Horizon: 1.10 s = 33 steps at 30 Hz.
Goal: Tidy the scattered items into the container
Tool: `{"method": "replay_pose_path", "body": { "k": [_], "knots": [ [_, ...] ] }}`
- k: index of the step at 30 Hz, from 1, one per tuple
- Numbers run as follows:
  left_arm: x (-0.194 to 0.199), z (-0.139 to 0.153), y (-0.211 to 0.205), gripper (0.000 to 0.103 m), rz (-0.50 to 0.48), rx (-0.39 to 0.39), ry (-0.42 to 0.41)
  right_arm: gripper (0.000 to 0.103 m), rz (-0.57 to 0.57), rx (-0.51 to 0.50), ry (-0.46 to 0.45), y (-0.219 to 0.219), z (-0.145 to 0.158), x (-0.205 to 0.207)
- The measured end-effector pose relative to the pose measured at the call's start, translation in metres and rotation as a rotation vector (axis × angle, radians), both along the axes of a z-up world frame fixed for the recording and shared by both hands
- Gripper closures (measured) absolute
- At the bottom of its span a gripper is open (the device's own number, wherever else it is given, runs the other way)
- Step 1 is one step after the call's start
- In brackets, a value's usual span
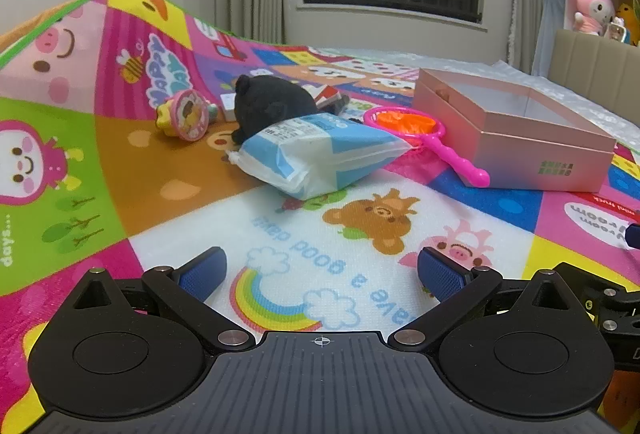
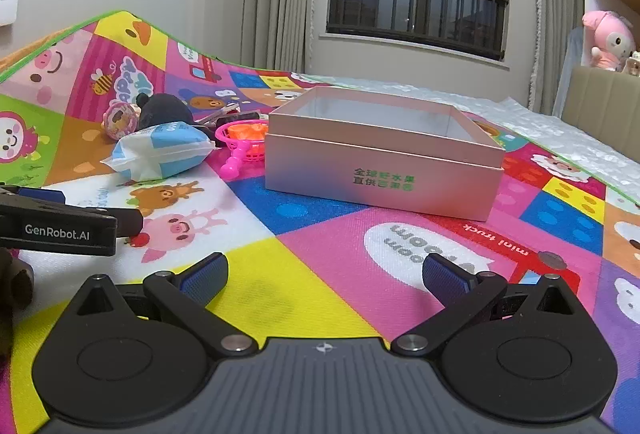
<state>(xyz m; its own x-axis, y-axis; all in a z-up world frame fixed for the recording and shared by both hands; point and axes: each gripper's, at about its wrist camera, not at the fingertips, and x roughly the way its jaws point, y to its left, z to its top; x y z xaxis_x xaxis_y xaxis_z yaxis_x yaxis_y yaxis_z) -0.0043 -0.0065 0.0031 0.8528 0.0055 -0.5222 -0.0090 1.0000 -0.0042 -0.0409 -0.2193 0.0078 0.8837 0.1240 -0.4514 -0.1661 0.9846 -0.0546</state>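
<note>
Where it sits open, the pink box (image 2: 380, 170) shows nothing inside.

Open pink box (image 2: 384, 170) on mat; blue-white packet (image 1: 316, 154), pink net (image 1: 404, 124), black plush (image 1: 268, 102) beside it.

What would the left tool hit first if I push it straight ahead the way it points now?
Most likely bare play mat: the open left tool tilts down toward the rainbow print. Beyond that, the blue-and-white pouch lies nearest along that line, though depth is hard to judge.
</note>
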Motion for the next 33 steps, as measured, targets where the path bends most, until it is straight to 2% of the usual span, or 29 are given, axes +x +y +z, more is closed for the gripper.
{"method": "replay_pose_path", "body": {
  "k": [8,16,22,33],
  "knots": [
    [-0.0004,-0.0005,-0.0023,0.0,0.003,0.008,-0.001,0.0,0.008,0.021,-0.002,-0.0015,-0.0004,0.0006],
    [-0.0033,-0.001,-0.0089,0.0,0.021,0.06,-0.025,0.0,0.024,0.04,-0.005,-0.0033,-0.0012,-0.0011],
    [0.0007,-0.0018,-0.0018,0.0,0.011,0.016,-0.003,0.0,0.019,0.04,0.005,-0.0038,-0.0017,-0.0002],
    [-0.0018,-0.003,-0.0006,0.0,-0.005,-0.003,-0.002,0.0,0.0,-0.005,0.004,0.0016,-0.0017,-0.0007]
  ]
}}
